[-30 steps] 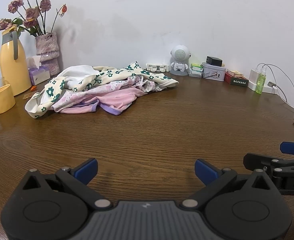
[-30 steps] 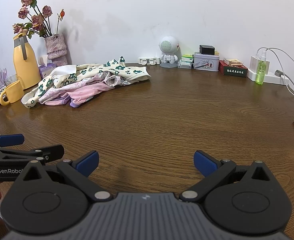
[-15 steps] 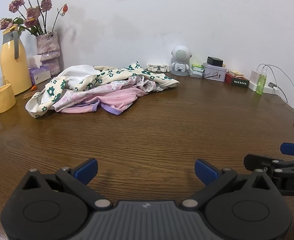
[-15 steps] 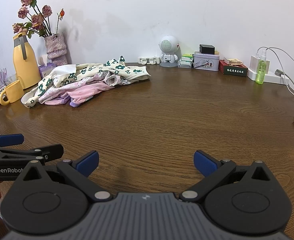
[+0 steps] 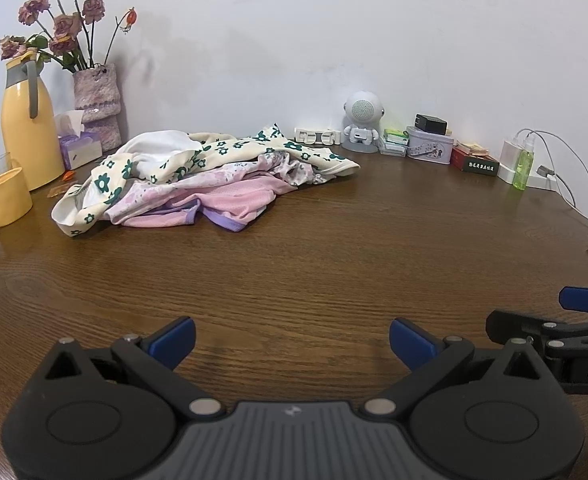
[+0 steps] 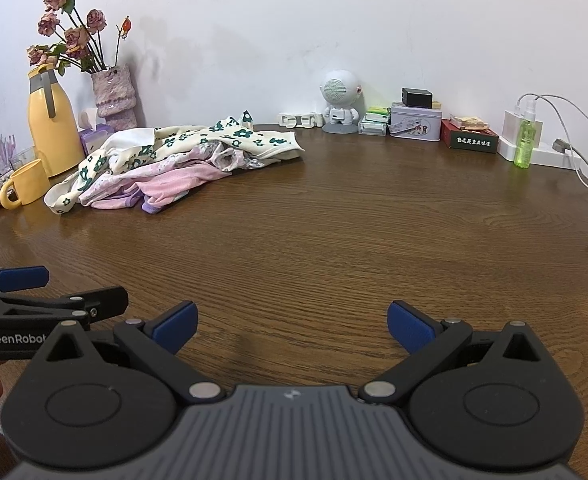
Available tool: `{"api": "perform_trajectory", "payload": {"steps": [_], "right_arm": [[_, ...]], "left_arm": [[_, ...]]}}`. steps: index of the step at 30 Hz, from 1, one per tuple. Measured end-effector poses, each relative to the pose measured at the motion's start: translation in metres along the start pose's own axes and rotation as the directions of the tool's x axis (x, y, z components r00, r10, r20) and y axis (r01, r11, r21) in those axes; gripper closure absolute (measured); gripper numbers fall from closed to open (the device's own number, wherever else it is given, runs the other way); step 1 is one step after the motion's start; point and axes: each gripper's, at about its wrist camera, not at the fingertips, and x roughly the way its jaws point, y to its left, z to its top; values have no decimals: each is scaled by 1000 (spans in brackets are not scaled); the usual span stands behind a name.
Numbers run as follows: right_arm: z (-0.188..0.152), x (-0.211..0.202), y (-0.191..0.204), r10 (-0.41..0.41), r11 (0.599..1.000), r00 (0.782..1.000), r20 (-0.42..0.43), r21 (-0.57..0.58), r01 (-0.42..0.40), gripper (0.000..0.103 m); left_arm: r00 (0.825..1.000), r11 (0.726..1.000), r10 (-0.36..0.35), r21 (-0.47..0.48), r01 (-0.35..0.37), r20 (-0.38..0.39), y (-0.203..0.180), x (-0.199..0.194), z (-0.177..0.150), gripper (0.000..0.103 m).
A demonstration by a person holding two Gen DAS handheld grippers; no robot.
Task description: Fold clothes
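No change from earlier frames | left hand-held gripper [image 5: 291, 338] and right hand-held gripper [image 6: 291, 322] both spread wide, holding nothing, low over the surface [image 5: 334, 248] | clothes [image 5: 197, 178] heaped far left, beside mug [image 5: 3, 202], flask [image 5: 27, 120] | nothing between.
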Motion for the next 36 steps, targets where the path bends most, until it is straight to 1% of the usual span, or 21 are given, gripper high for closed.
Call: {"api": "perform_trajectory", "payload": {"steps": [3, 7, 11, 14, 17, 20, 21, 24, 25, 27, 29, 32, 35, 36], "right_arm": [[3, 0, -1, 7, 1000, 1000, 4, 0, -7, 0], [16, 1, -3, 22, 1000, 1000, 12, -23, -22, 0], [45, 4, -1, 24, 996, 998, 52, -91, -19, 0], [76, 14, -1, 33, 991, 997, 68, -132, -23, 0], [106, 34, -1, 35, 987, 997, 65, -160, -24, 0], [137, 65, -4, 19, 989, 998, 54, -150, -11, 0], [146, 77, -5, 38, 989, 998, 47, -147, -30, 0], [171, 113, -6, 57, 991, 998, 23, -122, -54, 0], [178, 126, -5, 65, 992, 998, 11, -107, -63, 0], [189, 152, -5, 74, 995, 997, -20, -65, -75, 0], [197, 178, -6, 81, 997, 995, -59, -9, -81, 1], [204, 214, -11, 114, 991, 985, -127, 80, -104, 6], [206, 247, -22, 185, 966, 963, -197, 215, -142, 17], [207, 256, -26, 201, 957, 958, -207, 249, -147, 21]], "left_arm": [[1000, 1000, 4, -1, -4, -1, 2, 2, 4, 0], [1000, 1000, 22, -8, -22, 16, 12, 5, 17, 0], [995, 996, 82, -21, -81, 52, 31, 12, 39, 0], [986, 989, 149, -29, -147, 79, 49, 22, 59, 0], [972, 976, 216, -43, -213, 89, 71, 36, 83, 0], [957, 961, 276, -55, -272, 86, 92, 55, 105, 0], [952, 955, 296, -59, -291, 84, 99, 62, 111, 0], [936, 939, 342, -61, -338, 86, 111, 83, 124, 0], [933, 936, 351, -57, -347, 80, 114, 91, 128, 0], [931, 933, 359, -44, -357, 60, 118, 110, 135, 0], [936, 937, 348, -28, -347, 49, 119, 125, 139, 0], [938, 939, 344, -6, -344, 42, 119, 147, 144, 0], [936, 936, 351, 29, -352, 40, 117, 167, 148, 1], [935, 935, 353, 34, -354, 38, 117, 173, 149, 1]]}}
